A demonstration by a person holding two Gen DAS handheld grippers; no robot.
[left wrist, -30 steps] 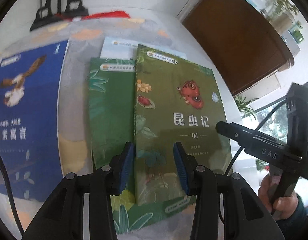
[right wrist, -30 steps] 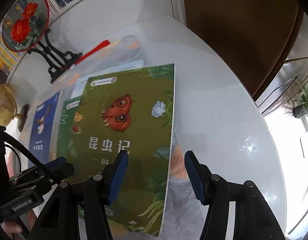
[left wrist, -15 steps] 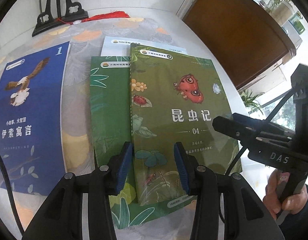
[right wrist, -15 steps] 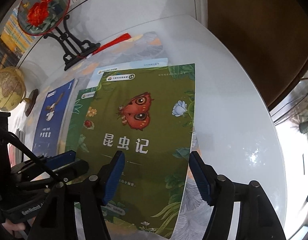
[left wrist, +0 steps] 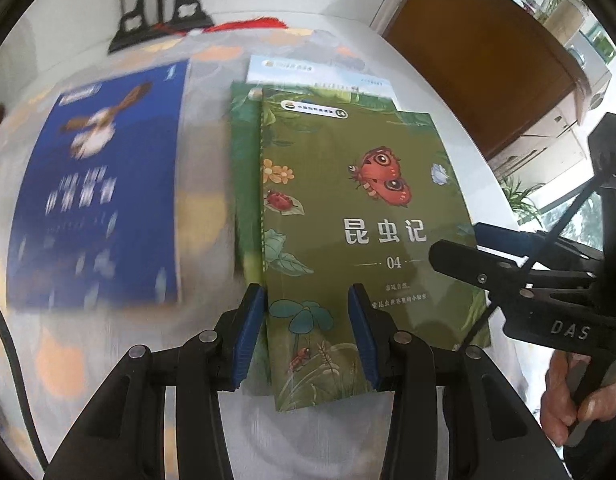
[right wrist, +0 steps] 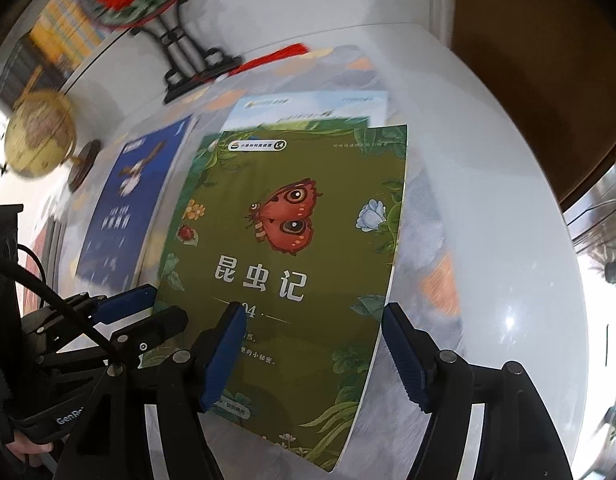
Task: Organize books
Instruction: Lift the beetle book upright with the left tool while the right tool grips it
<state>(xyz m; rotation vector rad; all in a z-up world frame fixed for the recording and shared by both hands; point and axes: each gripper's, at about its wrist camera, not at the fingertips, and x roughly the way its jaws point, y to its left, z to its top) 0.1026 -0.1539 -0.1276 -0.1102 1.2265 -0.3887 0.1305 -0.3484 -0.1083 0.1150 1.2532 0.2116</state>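
Right wrist view: right gripper (right wrist: pixel 312 354), jaws just widening, nothing held, straddles the olive-green butterfly-cover paperback (right wrist: pixel 291 248); left gripper (left wrist: pixel 305 336) unclenched. Squaring the stack; next, nudge edges flush

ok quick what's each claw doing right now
left claw: open, nothing held, over the butterfly book
right claw: open, jaws just been opening, nothing held

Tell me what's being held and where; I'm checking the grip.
Nothing looks clamped. The left gripper, jaws part open, straddles the butterfly book at its lower spine edge; the right gripper, just opened wider, hovers over its right edge.
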